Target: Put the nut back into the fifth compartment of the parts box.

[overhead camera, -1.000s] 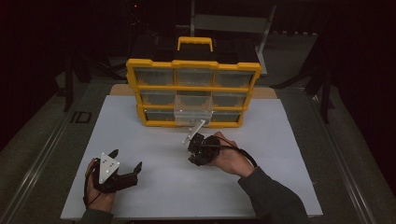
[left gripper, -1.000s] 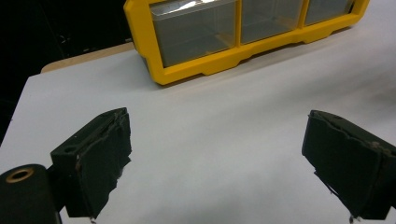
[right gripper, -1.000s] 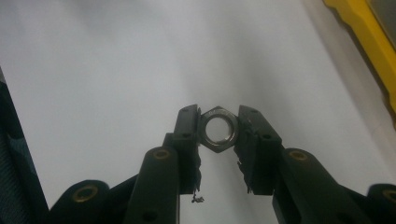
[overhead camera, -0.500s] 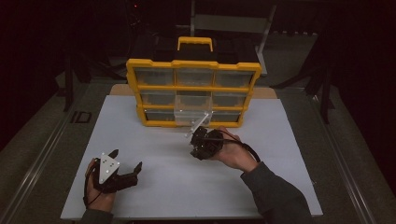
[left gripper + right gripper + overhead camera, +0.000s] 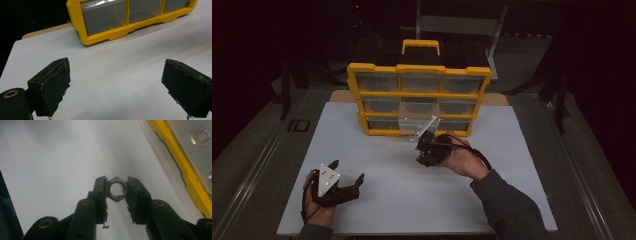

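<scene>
Right claw (image 5: 117, 188): clamped on a hex nut (image 5: 117, 189), one pad on each of two opposite flats; the nut's bore faces the camera.
Nut position: at the claw tips, above the white table (image 5: 387, 150), clear of the surface as far as I can tell.
Target bearing: an open clear drawer (image 5: 414, 125) sticks out of the yellow organizer (image 5: 419, 95) just ahead of the right claw, bottom row, middle column. In the right gripper view the organizer edge (image 5: 185, 167) runs along the right side, so the claw isn't over the drawer yet, in my judgement.
Next move (judgement): short carry forward to the drawer mouth, then release.
Nearer hand: right hand (image 5: 459, 159), close to the drawer; left is well apart.
Left claw (image 5: 343, 176): spread wide, nothing between the jaws, parked low near the table's front left.
Counts: nuts 1; claws 2; organizers 1, three rows by three columns, 9 drawers; drawers pulled out 1; carry handles (image 5: 420, 46) 1.
</scene>
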The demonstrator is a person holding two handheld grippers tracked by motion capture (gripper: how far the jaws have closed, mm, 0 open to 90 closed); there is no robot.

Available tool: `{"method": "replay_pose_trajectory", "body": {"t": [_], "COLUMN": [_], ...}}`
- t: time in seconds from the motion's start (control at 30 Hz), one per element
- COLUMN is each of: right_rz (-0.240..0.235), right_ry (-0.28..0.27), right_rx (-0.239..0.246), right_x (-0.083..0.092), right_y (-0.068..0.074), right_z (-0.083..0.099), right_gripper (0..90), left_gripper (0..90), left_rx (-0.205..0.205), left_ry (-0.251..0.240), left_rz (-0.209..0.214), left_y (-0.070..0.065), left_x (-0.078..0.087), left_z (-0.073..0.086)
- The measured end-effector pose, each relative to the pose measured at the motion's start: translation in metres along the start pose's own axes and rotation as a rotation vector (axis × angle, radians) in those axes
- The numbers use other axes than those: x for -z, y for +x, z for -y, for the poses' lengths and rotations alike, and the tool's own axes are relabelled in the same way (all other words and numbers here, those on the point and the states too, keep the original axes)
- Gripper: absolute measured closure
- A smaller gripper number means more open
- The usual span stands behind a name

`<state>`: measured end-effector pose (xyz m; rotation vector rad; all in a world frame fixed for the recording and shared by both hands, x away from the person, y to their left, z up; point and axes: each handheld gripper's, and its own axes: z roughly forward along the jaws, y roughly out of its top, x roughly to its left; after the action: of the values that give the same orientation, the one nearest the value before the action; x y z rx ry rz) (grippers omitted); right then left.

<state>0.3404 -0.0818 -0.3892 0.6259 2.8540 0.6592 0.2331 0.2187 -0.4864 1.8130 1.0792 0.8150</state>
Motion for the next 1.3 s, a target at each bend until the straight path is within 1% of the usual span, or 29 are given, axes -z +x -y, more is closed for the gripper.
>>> {"method": "replay_pose_trajectory", "body": {"t": [0.03, 0.33, 0.43, 0.9, 1.2, 1.3], "right_rz": [0.002, 0.017, 0.016, 0.026, 0.034, 0.035], "right_ry": [0.001, 0.001, -0.002, -0.012, -0.021, -0.024], "right_rx": [0.002, -0.005, -0.008, -0.009, -0.017, -0.035], "right_x": [0.003, 0.012, 0.014, 0.023, 0.03, 0.034], "right_y": [-0.002, -0.008, -0.01, -0.014, -0.021, -0.024], "right_z": [-0.002, -0.006, -0.008, -0.016, -0.019, -0.021], "right_gripper": [70.3, 70.3, 70.4, 70.4, 70.4, 70.4], "left_gripper": [7.6, 7.6, 7.6, 7.6, 7.6, 7.6], "left_rx": [0.002, 0.002, 0.002, 0.005, 0.007, 0.006], "left_ry": [0.0, 0.001, 0.0, 0.0, -0.001, -0.001], "left_rz": [-0.001, 0.0, 0.0, 0.001, 0.001, 0.0], "left_y": [0.0, 0.0, 0.0, 0.0, 0.0, 0.0], "left_x": [0.0, 0.0, 0.0, 0.0, 0.0, 0.0], "left_z": [0.0, 0.0, 0.0, 0.0, 0.0, 0.0]}}
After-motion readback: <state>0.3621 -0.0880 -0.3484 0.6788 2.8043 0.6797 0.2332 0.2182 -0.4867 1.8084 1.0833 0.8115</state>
